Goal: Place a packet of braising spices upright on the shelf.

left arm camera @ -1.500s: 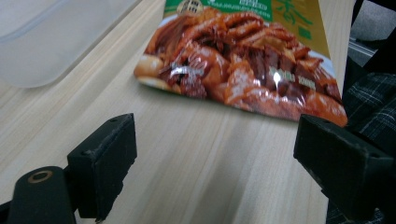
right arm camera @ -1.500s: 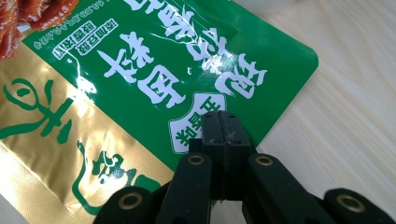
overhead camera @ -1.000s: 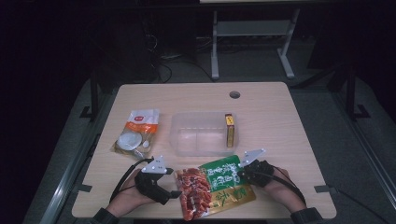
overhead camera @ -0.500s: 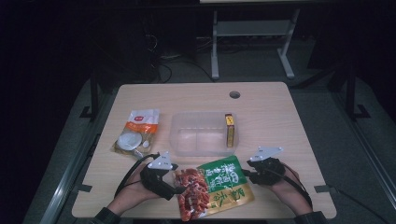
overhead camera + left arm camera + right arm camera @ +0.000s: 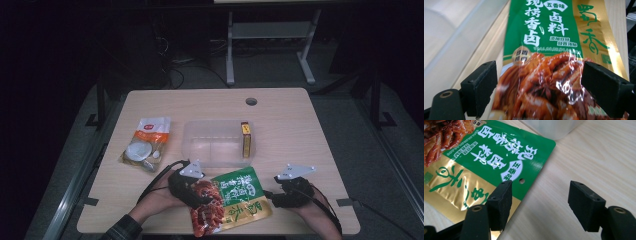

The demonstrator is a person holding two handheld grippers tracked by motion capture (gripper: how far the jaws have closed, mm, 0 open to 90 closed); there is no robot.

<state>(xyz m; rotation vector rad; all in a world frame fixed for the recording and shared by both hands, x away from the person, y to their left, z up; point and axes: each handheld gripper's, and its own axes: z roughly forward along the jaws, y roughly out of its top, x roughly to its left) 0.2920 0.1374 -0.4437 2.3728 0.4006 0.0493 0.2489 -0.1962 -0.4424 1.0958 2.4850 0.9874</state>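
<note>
A green, gold and red food packet lies flat near the table's front edge. My left gripper reaches over its red end from the left. In the left gripper view that gripper stands open, one jaw at each side of the packet, the pads not pressing on it. My right gripper sits just right of the packet. Its jaws have just been opening. In the right gripper view it is open over bare wood, the left jaw above the packet's gold edge.
A clear plastic container stands just behind the packet, with a slim yellow box upright at its right end. A white and orange packet lies to its left. A round cable hole is at the table's back.
The right gripper has let go of the packet's right edge, opened and drawn off to the right. The left gripper has moved right, over the packet's red end.
</note>
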